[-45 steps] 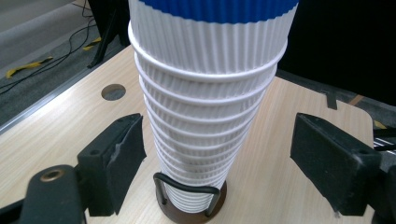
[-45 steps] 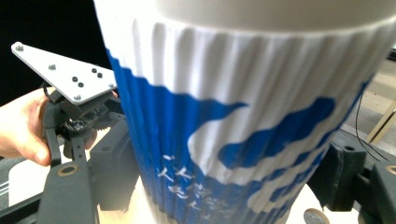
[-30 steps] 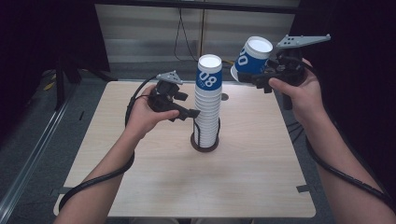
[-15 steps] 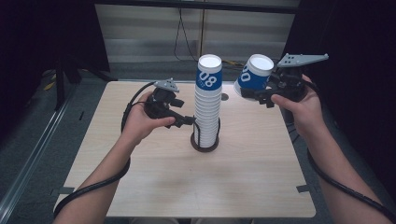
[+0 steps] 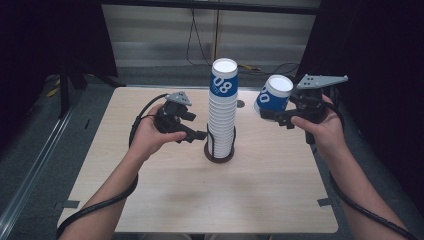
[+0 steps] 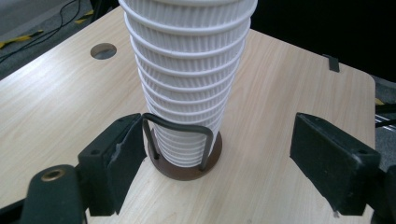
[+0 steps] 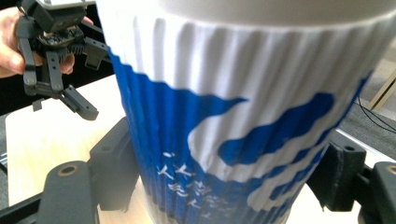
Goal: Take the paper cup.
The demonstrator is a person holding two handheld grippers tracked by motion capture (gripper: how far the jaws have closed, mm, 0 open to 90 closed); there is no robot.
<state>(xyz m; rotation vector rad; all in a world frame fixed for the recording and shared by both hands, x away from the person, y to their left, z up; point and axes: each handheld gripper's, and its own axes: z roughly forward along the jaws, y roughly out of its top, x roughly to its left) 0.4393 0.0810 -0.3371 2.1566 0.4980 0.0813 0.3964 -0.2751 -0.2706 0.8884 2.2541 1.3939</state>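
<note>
A tall stack of white ribbed paper cups (image 5: 222, 112), its top cup blue with "08", stands upside down in a round brown holder (image 5: 219, 156) with a wire loop at mid-table. My left gripper (image 5: 200, 135) is open just left of the stack's lower part. In the left gripper view the stack (image 6: 187, 79) and holder (image 6: 187, 165) sit ahead of the left gripper (image 6: 219, 140), untouched. My right gripper (image 5: 280, 116) is shut on one blue-and-white cup (image 5: 272, 97), held upside down in the air right of the stack. That cup (image 7: 233, 116) sits between the jaws of the right gripper (image 7: 224, 168).
The wooden table (image 5: 200, 200) has a small round hole (image 5: 240, 104) behind the stack and tape marks at its edges (image 5: 324, 202). Cables lie on the floor beyond the far edge. The left gripper (image 7: 56, 51) appears far off in the right gripper view.
The right gripper has come down with the single cup from above the stack's top to about its upper part. The left gripper slid slightly lower beside the stack, still open.
</note>
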